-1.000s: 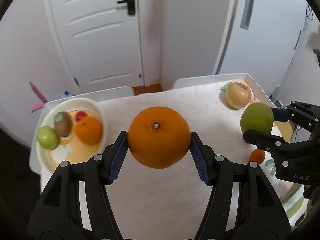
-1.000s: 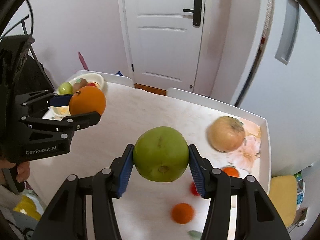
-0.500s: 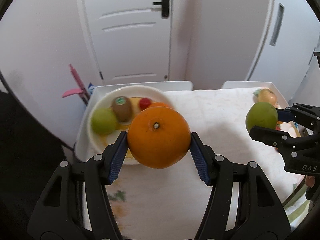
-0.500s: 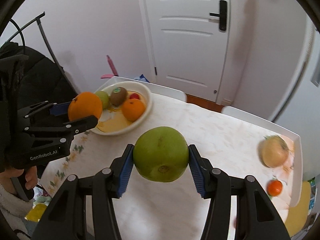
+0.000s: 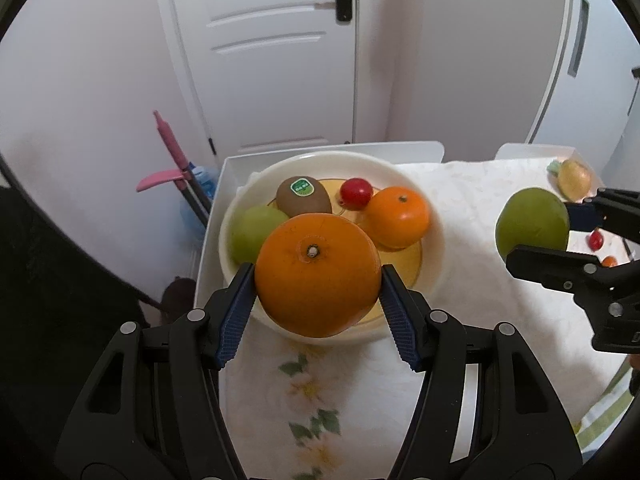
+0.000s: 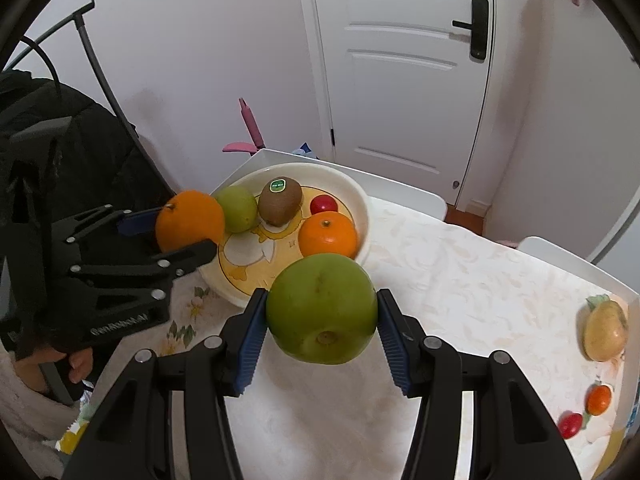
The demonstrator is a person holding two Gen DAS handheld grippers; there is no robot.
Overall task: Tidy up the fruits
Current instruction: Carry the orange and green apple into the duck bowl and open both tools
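While four fruits are already seen in the bowl [image 5: 434,216], a big orange [image 5: 317,275] is gripped in the left claw [image 5: 317,308] over its near rim, a green apple [image 6: 322,307] is gripped in the right claw [image 6: 322,336] close by, and a few fruits are left on the tabletop [image 6: 460,280].

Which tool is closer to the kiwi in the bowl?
Left. The left tool holds its orange over the bowl's near rim, close to the kiwi. The right tool with the green apple is farther back.
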